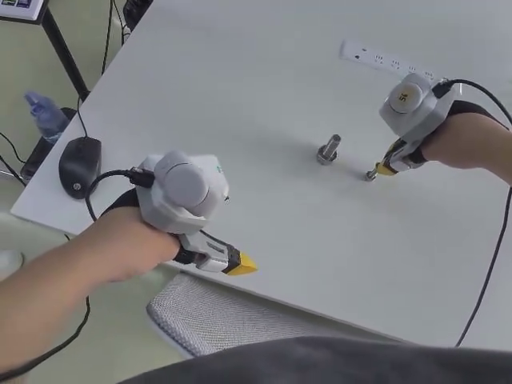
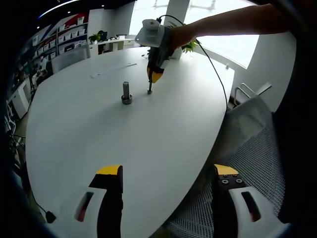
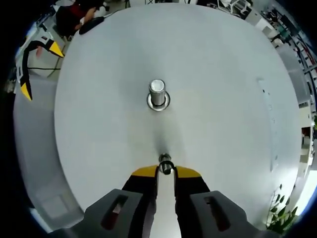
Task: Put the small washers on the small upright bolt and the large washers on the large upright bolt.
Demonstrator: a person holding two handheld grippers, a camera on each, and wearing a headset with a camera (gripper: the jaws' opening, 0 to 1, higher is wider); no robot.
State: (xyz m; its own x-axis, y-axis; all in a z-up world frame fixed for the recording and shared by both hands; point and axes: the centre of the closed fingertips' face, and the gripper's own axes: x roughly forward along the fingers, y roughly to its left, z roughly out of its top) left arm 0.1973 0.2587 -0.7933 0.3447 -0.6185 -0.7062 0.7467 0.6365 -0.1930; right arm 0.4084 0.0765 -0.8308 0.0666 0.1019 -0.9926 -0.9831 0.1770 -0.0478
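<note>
Honestly, the sketchy bit is the right gripper [image 3: 166,172]. Its fingers are pinched nearly together with the small bolt [image 3: 165,160] right at their tips, and I can't tell if a washer is in there. Nudge sideways and that skinny bolt probably tips over. The large bolt [image 3: 158,94] stands well ahead of the fingertips. The left gripper [image 2: 167,173] is spread wide, holding nothing.

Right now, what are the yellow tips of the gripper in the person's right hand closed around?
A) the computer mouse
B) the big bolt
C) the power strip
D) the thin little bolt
D: the right gripper has its tips pinched at the top of the small bolt, while the large bolt stands apart beyond it.
</note>
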